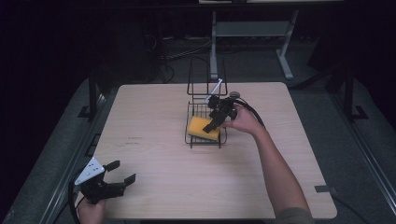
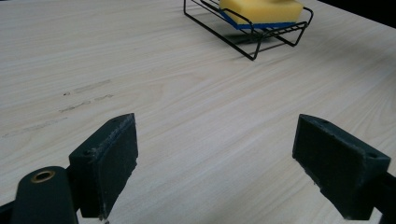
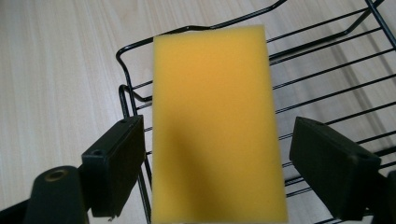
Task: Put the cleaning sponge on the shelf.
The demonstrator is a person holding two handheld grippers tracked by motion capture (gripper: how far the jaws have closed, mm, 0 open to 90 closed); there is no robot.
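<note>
Worktop (image 1: 154, 158): pale wood-grain surface, with a few faint scuff marks visible in the left gripper view.

Wire rack (image 1: 206, 112): black, standing at the far centre of the worktop, with a tall upright back section and a low tray in front. A white strip leans inside the upright section.

Sponge (image 1: 203, 128): yellow with a blue underside, lying in the low tray of the rack, slightly tilted, its blue layer resting on the wires. In the right gripper view it lies lengthwise between the jaws of the right tongs.

Right tongs (image 1: 214, 122): held over the rack tray, directly above the sponge. Jaws spread wide, one on each side of the sponge. The left jaw is close beside the sponge edge, the right jaw apart from it. Nothing is clamped.

Left tongs (image 1: 122, 171): held at the near left corner of the worktop, well apart from the rack. Jaws wide apart with bare worktop between them, gripping nothing.
</note>
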